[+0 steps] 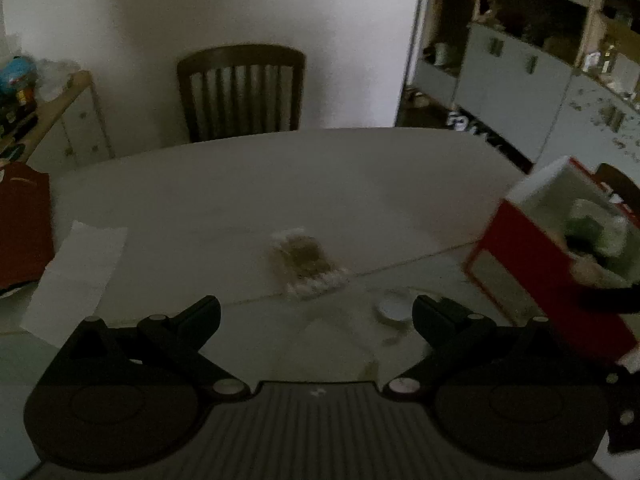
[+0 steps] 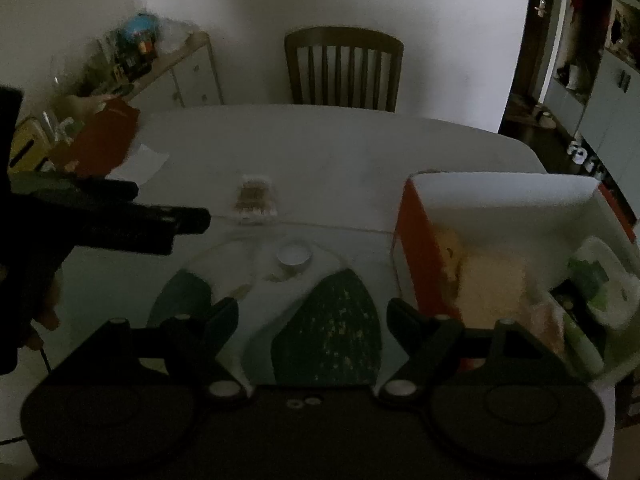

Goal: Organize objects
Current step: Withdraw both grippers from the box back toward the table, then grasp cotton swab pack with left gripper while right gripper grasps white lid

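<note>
Two pairs of jaws stand spread wide and empty over the table (image 2: 340, 148). Trouble I'd expect: the packet of cotton swabs (image 2: 256, 199) is light and crinkly, so a fingertip could shove it across the top rather than pinch it. The tealight (image 2: 295, 255) sits close by and might get knocked. Left gripper (image 1: 316, 312) faces the packet; right gripper (image 2: 312, 316) hovers beside the red box (image 2: 420, 248), already part filled.
</note>
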`<state>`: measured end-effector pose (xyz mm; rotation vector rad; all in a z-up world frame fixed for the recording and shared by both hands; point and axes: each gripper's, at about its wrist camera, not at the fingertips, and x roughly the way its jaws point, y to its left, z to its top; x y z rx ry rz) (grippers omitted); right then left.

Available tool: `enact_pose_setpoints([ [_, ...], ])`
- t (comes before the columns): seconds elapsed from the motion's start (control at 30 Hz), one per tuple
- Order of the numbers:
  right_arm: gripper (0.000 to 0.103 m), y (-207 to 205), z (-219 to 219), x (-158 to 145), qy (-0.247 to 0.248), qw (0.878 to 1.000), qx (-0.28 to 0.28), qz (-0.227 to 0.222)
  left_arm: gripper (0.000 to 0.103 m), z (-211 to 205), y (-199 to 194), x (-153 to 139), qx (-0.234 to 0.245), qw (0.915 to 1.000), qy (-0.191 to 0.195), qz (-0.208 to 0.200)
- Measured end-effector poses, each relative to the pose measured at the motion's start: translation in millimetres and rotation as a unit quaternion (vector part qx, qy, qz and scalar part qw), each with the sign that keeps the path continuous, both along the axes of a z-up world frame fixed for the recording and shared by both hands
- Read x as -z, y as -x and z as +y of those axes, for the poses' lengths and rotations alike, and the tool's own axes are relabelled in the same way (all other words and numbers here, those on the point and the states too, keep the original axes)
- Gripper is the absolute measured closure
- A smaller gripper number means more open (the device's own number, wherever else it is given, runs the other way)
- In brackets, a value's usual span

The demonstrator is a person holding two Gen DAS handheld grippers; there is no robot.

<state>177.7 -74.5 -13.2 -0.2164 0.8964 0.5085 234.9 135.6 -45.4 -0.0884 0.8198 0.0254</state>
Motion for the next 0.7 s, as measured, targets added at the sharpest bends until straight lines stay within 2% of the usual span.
enact_pose_setpoints([
  [0.1, 0.022, -8, 9, 11, 0.001, 1.0, -0.006, 0.009, 0.0, 4, -17, 10, -0.006, 0.9999, -0.005, 0.011],
  [0.3, 0.022, -23, 31, 34, 0.021, 0.999, -0.029, 0.009, 0.0, 14, -51, 31, -0.02, 0.9984, 0.03, 0.043],
  [0.4, 0.022, -32, 40, 44, 0.028, 0.999, -0.032, 0.01, 0.0, 15, -66, 44, -0.029, 0.9976, 0.022, 0.059],
  [0.7, 0.022, -63, 57, 69, 0.038, 0.999, -0.028, 0.014, 0.0, 13, -91, 66, -0.041, 0.9973, 0.004, 0.061],
])
